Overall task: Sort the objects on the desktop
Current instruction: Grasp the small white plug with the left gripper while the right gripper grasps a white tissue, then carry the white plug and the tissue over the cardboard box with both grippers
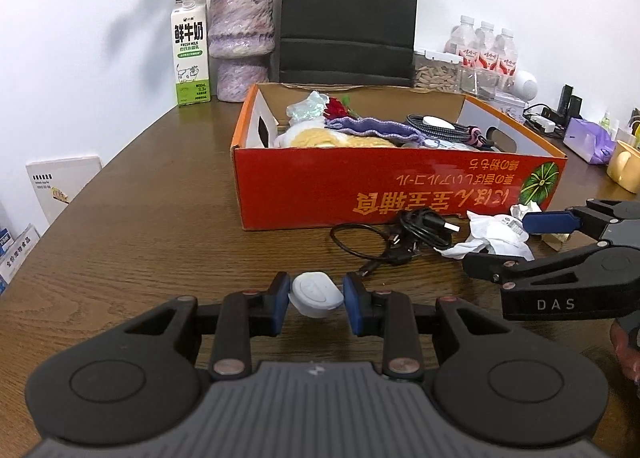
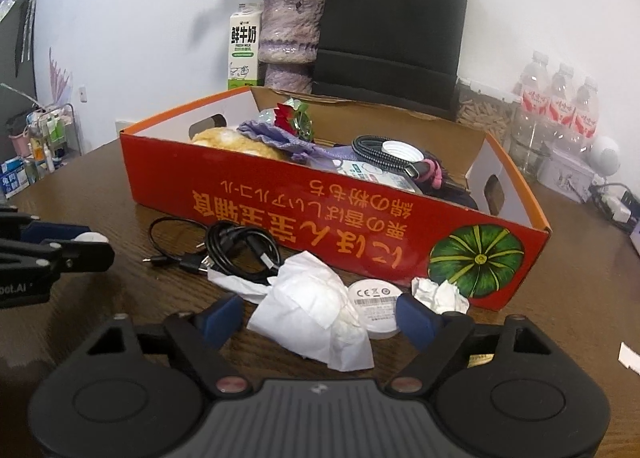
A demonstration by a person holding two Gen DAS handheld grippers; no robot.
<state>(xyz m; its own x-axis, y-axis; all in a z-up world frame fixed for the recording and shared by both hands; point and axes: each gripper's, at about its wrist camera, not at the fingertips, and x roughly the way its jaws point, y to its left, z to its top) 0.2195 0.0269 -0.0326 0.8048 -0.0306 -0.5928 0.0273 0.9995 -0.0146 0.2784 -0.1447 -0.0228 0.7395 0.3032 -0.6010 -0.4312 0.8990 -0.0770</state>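
Left gripper has a small white oval case pinched between its blue pads, lifted just clear of the table, and that looks like a firm side-on grip, ready for a carry to the orange box straight ahead. Over on the other side, the right gripper is spread wide and holding nothing, its fingers straddling a crumpled white tissue with a white round puck sitting just inside the right-hand pad. My read: it is lining up on that tissue or the puck, and with both so close together there is a real chance of catching the wrong one.

The box already carries a yellow plush, purple cloth, a red flower, a coiled braided cable and a white disc, so it looks like the collecting bin. A black USB cable lies loosely coiled on the table against the box's front wall, not yet sorted, and a second tissue wad sits by the box corner.

The left wrist view gives the clean look at the case in the pads; the right wrist view catches only a sliver of white there. The right wrist view in turn reveals the puck's printed label and how the tissue overlaps it, which the left wrist view shows only partly, behind the right gripper's finger.
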